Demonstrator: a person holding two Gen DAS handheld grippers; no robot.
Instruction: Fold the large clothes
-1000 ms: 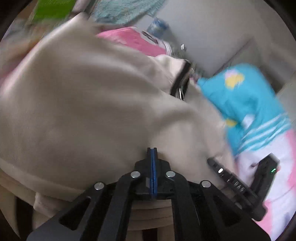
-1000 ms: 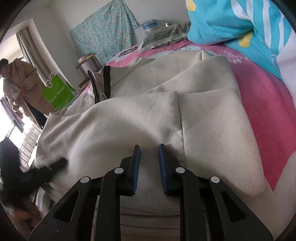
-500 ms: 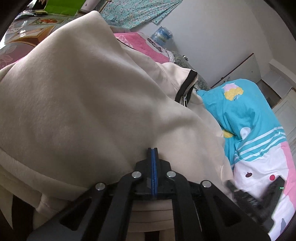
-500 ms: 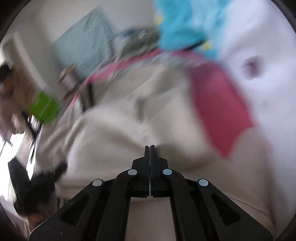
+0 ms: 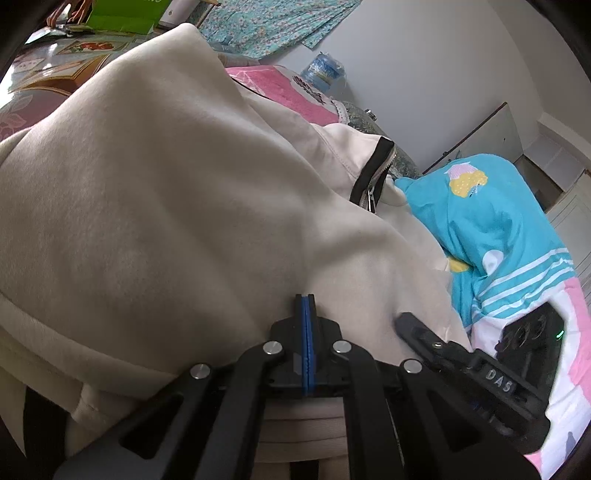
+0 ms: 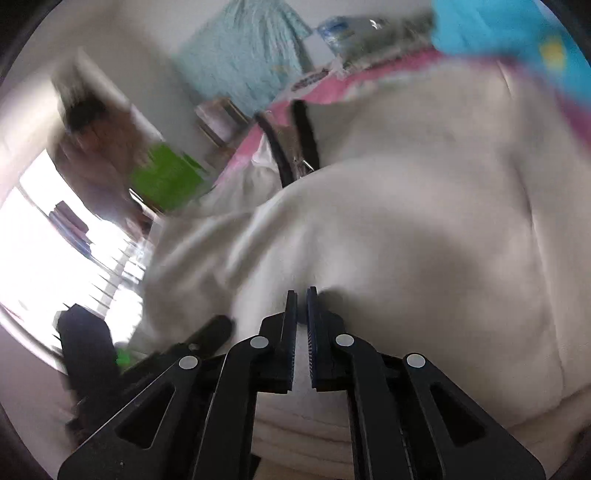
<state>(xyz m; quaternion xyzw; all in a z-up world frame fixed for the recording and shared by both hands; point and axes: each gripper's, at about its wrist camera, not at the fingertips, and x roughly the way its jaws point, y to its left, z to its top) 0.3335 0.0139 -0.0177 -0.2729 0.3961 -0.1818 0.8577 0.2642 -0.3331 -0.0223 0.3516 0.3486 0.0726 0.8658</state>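
A large cream zip-up jacket (image 5: 177,206) lies spread over a bed with a pink sheet (image 5: 280,92), and it fills most of both wrist views. The left gripper (image 5: 306,306) is clenched: its two blue pads are pressed together with no gap, at the edge of a raised fold of the cream cloth, but it is hard to tell if a thin layer is caught between them. The right gripper (image 6: 301,306) is closing, with a narrow slit between its jaws, and a small pinch of the cream cloth stands in this slit, puckered just at the tips. The right wrist view is blurred, so fine detail is lost there. The jacket's black-edged collar with a metal zipper (image 5: 373,177) lies open beyond the folds, near a turquoise quilt (image 5: 491,221) with white stripes and yellow shapes. In the left wrist view the right gripper appears at the lower right, resting on the jacket's edge beside the quilt. Behind the bed there is a clear plastic water bottle (image 5: 323,72) by the white wall, a floral turquoise cloth (image 5: 273,22) hanging up, and a green bag (image 6: 166,177). A person in a brown coat (image 6: 99,147) stands near the bright window, too blurred to describe more.
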